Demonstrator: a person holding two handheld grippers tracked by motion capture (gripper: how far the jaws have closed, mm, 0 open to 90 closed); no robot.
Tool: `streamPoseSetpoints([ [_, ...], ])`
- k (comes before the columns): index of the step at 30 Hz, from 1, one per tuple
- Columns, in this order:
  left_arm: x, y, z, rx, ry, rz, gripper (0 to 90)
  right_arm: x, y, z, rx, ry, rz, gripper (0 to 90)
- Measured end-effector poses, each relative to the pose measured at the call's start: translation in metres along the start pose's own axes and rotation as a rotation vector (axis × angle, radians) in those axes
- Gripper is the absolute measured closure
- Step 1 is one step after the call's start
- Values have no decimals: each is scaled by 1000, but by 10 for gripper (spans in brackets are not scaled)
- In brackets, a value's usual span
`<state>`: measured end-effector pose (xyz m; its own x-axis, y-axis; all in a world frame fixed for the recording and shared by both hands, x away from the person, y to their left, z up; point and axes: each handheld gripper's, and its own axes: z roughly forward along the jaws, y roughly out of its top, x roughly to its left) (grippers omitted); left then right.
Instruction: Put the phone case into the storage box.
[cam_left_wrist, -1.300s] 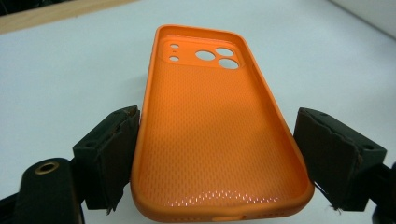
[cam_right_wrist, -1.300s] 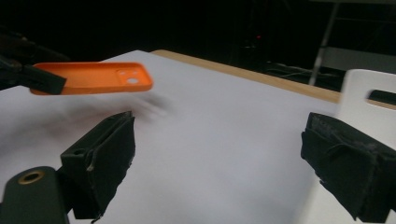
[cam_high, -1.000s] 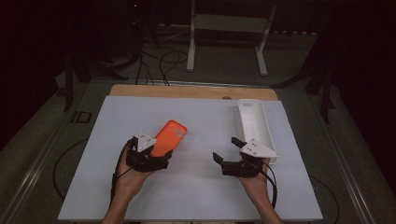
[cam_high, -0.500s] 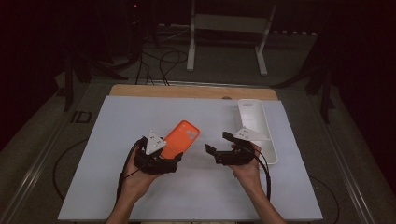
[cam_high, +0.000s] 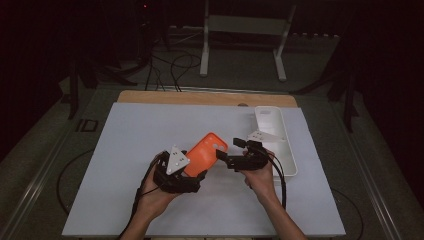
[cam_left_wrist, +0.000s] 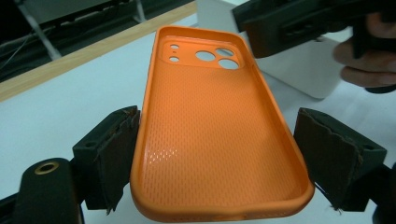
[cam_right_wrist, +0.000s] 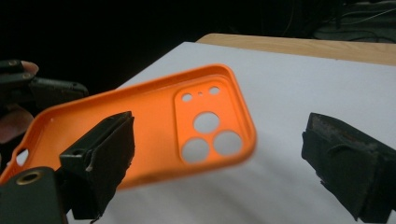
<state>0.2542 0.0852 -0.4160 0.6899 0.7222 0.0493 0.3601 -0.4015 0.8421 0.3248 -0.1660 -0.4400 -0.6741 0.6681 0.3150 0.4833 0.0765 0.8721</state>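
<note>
An orange phone case (cam_high: 204, 154) is held above the white table, its inside facing up and its camera holes at the far end. My left gripper (cam_high: 192, 172) is shut on its near end; in the left gripper view the two jaws press the long edges of the case (cam_left_wrist: 210, 130). My right gripper (cam_high: 223, 159) comes in from the right and stands open. In the right gripper view its jaws are wide apart, and the camera-hole end of the case (cam_right_wrist: 205, 126) hangs between them, closer to the left jaw and touching neither pad that I can see.
A long white tray (cam_high: 287, 150) lies at the table's right side, just behind my right hand. The white mat (cam_high: 130, 145) has free room to the left and front. A wooden strip (cam_high: 200, 97) runs along the far edge, with a metal stand (cam_high: 245, 25) and cables beyond it.
My left gripper carried the case to the right, toward the middle. My right gripper swung left from beside the tray, and its open jaws now flank the case's camera end.
</note>
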Motion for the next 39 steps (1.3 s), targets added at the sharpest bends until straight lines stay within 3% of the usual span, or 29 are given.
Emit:
streamPoseSetpoints([
  [14,-6,2,-1,-50,-33,-3,169,-5,-2,6,44,64,110,99],
  [21,-8,3,3,-54,-50,2,169,-4,-2,7,66,153,166,169],
  [23,-8,2,5,-44,-53,5,168,-3,-2,6,66,139,161,185],
  [26,-7,-1,8,-14,-54,18,166,-9,-1,1,42,176,217,262],
  [31,-8,-7,16,27,-38,36,165,-9,2,-6,10,202,252,395],
  [34,-10,-8,22,39,-27,39,165,-8,1,-6,21,240,264,475],
  [39,-15,-7,28,52,-23,40,164,4,1,-1,47,271,244,588],
])
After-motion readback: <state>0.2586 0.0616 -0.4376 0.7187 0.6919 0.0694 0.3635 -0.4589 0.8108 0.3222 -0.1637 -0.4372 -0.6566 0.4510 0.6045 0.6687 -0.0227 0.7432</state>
